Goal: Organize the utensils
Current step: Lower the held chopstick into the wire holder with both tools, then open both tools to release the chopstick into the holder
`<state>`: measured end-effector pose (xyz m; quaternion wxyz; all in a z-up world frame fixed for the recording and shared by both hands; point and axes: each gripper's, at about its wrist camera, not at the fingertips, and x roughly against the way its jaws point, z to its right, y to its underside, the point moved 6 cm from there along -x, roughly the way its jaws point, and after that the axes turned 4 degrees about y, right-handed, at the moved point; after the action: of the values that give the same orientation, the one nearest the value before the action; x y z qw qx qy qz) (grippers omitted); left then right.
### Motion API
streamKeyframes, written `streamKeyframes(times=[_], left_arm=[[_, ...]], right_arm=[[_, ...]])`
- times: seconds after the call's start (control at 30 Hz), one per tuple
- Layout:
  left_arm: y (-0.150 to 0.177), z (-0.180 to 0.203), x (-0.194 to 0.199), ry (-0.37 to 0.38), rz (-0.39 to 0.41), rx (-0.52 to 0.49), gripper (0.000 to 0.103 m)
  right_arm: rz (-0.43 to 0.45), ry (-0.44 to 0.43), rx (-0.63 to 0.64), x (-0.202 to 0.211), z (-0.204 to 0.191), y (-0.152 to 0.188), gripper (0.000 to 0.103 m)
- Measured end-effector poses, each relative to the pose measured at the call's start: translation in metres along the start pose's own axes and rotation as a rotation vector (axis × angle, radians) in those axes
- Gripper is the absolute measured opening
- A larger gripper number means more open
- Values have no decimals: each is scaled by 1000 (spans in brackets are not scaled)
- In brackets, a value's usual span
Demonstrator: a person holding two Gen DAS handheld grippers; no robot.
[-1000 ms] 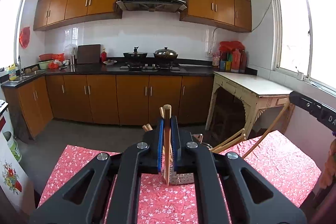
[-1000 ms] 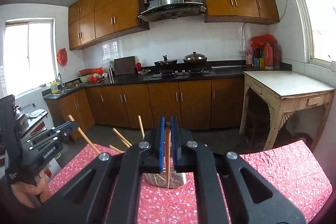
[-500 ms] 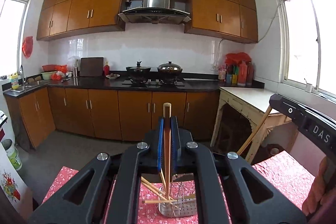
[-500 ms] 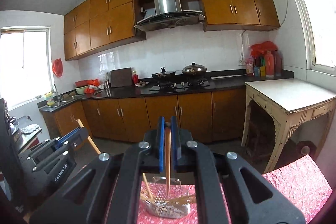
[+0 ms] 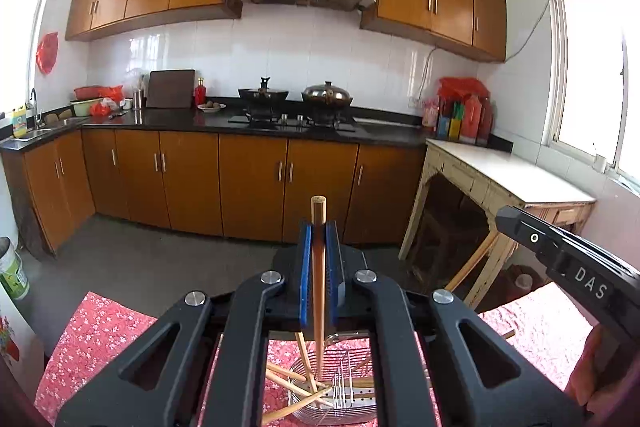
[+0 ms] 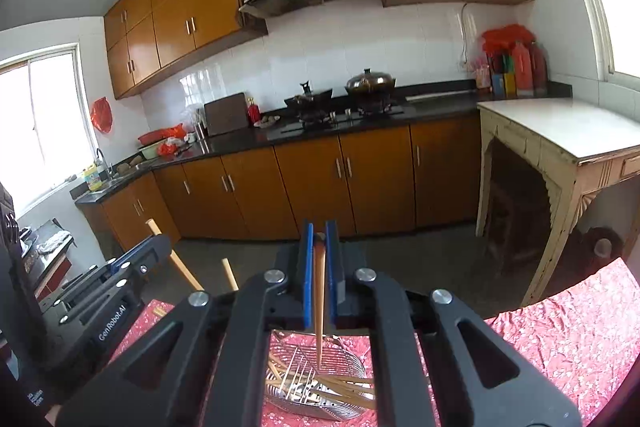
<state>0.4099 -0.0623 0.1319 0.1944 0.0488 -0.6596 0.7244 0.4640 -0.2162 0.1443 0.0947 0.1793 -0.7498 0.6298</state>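
Note:
My left gripper (image 5: 319,227) is shut on a wooden chopstick (image 5: 319,287) that hangs upright with its tip down in a wire utensil basket (image 5: 352,403). The basket holds several chopsticks (image 5: 296,387). My right gripper (image 6: 319,239) is shut on another chopstick (image 6: 319,303), held upright with its tip just above the same basket (image 6: 344,359) and the chopsticks in it (image 6: 340,387). The right gripper also shows in the left wrist view (image 5: 568,263), and the left gripper shows in the right wrist view (image 6: 100,311).
The basket stands on a table with a red flowered cloth (image 5: 100,331), also in the right wrist view (image 6: 568,339). Beyond are the kitchen floor, brown cabinets (image 5: 248,183) and a cream side table (image 5: 500,179) at the right.
Both grippers have risen and tipped downward over the basket, each still holding its chopstick. The basket now lies right below the fingers in both views.

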Motion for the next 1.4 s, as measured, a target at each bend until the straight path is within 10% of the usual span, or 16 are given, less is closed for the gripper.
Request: streamKeyframes(times=[0.3, 0.47, 1.13, 1.4], left_arm=[[7, -5, -6, -39, -32, -20, 8], [1, -12, -1, -75, -21, -10, 44], [-2, -44, 52, -149, -3, 13, 52], [0, -58, 90, -175, 27, 0, 73]], right_arm=[[-41, 38, 9, -22, 2, 17, 9], [-20, 84, -3, -16, 10, 17, 34], [75, 190, 37, 60, 10, 5, 66], [129, 238, 51, 101, 0, 11, 99]])
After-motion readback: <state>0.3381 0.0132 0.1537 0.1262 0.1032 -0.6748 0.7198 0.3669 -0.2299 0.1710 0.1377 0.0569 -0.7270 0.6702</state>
